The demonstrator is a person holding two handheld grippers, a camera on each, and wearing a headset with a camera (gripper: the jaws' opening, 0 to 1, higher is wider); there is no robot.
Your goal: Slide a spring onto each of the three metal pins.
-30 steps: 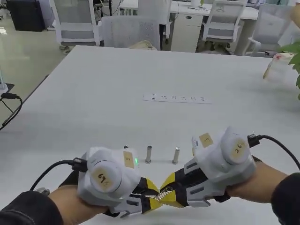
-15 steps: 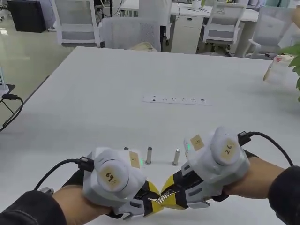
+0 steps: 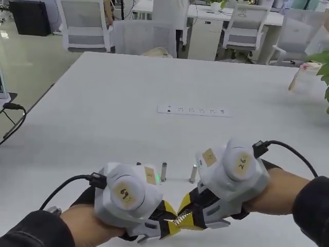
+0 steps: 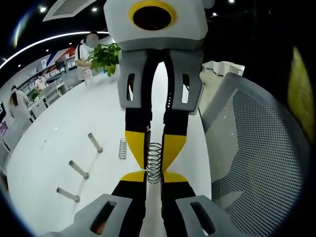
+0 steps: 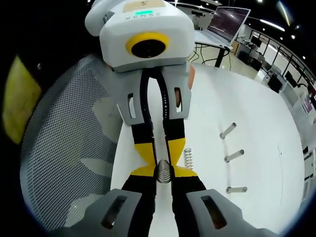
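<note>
Right hand-held gripper edging in on left hand-held gripper — both clamped narrow on one spring, tip to tip — handover likely pending, three pins ahead of them standing bare.

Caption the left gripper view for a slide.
Left gripper and right gripper hold one spring between them; three bare pins, spare spring beside.

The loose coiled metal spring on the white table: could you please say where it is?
In the left gripper view the loose coiled metal spring lies between the topmost grey metal pin and the held spring.
</note>
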